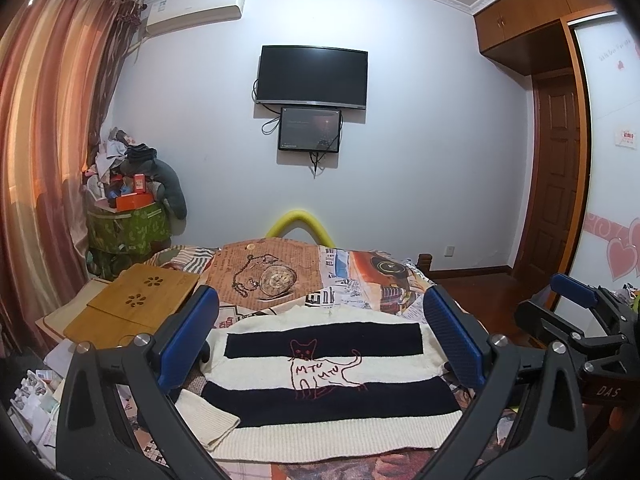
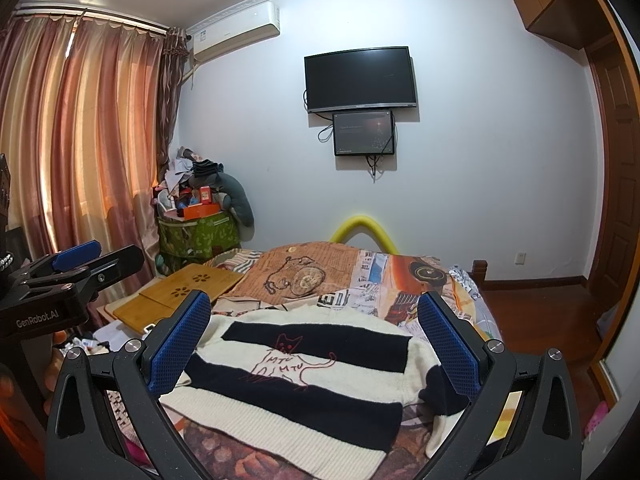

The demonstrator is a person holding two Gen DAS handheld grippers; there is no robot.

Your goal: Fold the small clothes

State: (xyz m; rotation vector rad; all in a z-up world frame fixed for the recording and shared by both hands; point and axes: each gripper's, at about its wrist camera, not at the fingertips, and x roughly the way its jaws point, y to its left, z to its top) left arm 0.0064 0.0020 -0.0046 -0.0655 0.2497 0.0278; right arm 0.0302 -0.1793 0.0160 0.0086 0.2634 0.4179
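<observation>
A small cream and black striped sweater with a red cat outline lies flat on the bed, front up, hem toward me. It also shows in the right wrist view. One sleeve cuff lies folded at its lower left. My left gripper is open, hovering above the sweater's near side with blue pads apart and empty. My right gripper is open too, above the sweater, empty. The right gripper shows at the right edge of the left wrist view; the left gripper shows at the left edge of the right wrist view.
The bed has a patterned newspaper-print cover. A wooden lap tray lies on the bed's left side. A yellow foam arch stands at the bed's foot. A green bin of clutter stands by the curtains. Wooden floor lies right.
</observation>
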